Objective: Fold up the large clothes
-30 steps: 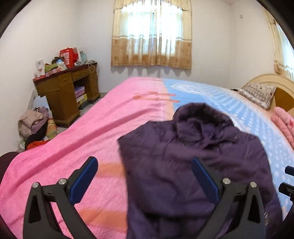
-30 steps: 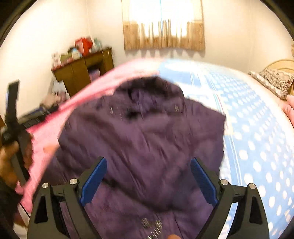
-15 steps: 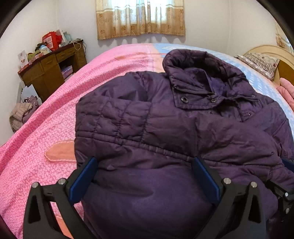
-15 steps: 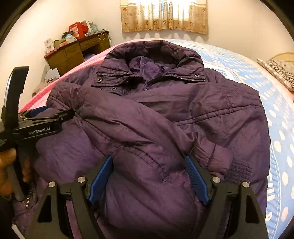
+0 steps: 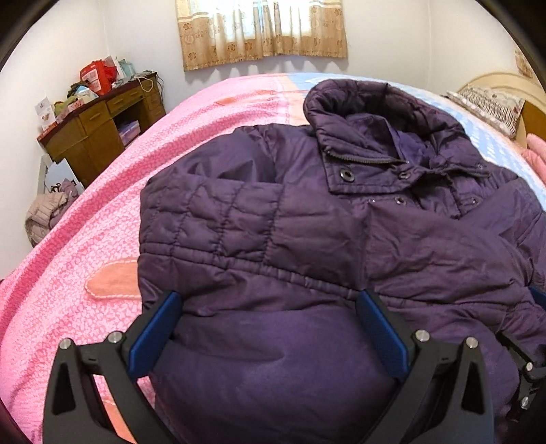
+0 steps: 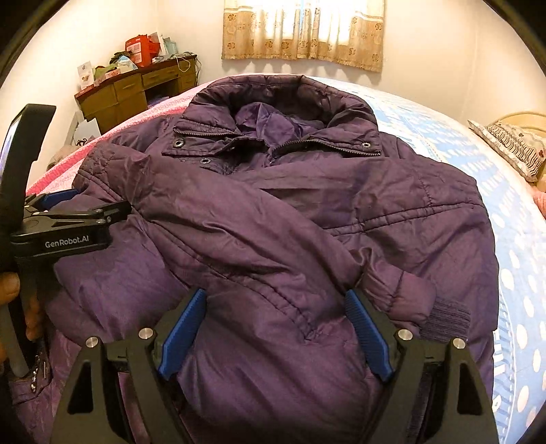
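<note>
Purple jacket [image 6: 307, 211] lies on the bed [image 5: 85, 259], front up, collar toward the curtained window [image 6: 303, 30], one sleeve folded diagonally across the chest with its knit cuff [image 6: 447, 317] at the right. Left gripper [image 5: 269, 304] sits over the hem bulge, blue pads spread wide, fabric bulging between them; can't tell if they press it. Right gripper [image 6: 276, 304] straddles the folded sleeve, jaws opening, fabric between them. Wooden desk [image 5: 102, 129] stands against the far-left wall.
</note>
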Action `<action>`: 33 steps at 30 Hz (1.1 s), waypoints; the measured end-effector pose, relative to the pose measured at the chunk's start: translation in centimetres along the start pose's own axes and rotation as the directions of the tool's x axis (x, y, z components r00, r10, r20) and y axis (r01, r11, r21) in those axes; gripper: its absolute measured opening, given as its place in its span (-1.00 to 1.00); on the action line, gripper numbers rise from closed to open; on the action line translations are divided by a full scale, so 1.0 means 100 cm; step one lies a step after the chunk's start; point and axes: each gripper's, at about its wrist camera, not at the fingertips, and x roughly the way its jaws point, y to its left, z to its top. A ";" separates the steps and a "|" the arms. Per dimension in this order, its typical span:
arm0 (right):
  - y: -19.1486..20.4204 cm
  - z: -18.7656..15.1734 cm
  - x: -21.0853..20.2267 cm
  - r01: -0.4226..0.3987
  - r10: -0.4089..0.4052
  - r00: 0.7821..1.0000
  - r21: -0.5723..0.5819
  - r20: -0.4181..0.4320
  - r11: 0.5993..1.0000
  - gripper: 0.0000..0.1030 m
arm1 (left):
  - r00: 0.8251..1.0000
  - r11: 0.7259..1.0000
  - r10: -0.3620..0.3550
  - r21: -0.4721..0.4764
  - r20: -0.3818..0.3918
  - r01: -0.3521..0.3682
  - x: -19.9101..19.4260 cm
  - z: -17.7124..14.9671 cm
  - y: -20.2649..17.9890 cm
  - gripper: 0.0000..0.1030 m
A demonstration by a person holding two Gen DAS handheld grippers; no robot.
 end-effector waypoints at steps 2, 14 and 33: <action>0.002 0.000 0.001 0.010 -0.010 1.000 -0.006 -0.001 1.000 0.62 | 1.000 1.000 0.015 0.010 -0.001 -0.015 0.000 0.000 -0.002 1.00; 0.004 0.000 0.001 0.023 -0.023 1.000 -0.015 0.003 1.000 0.62 | 0.999 0.999 0.032 0.018 0.005 -0.032 -0.001 -0.002 -0.004 1.00; 0.005 -0.001 0.000 0.024 -0.024 1.000 -0.017 0.008 1.000 0.63 | 0.999 0.999 0.034 0.021 0.005 -0.035 -0.003 -0.003 -0.005 1.00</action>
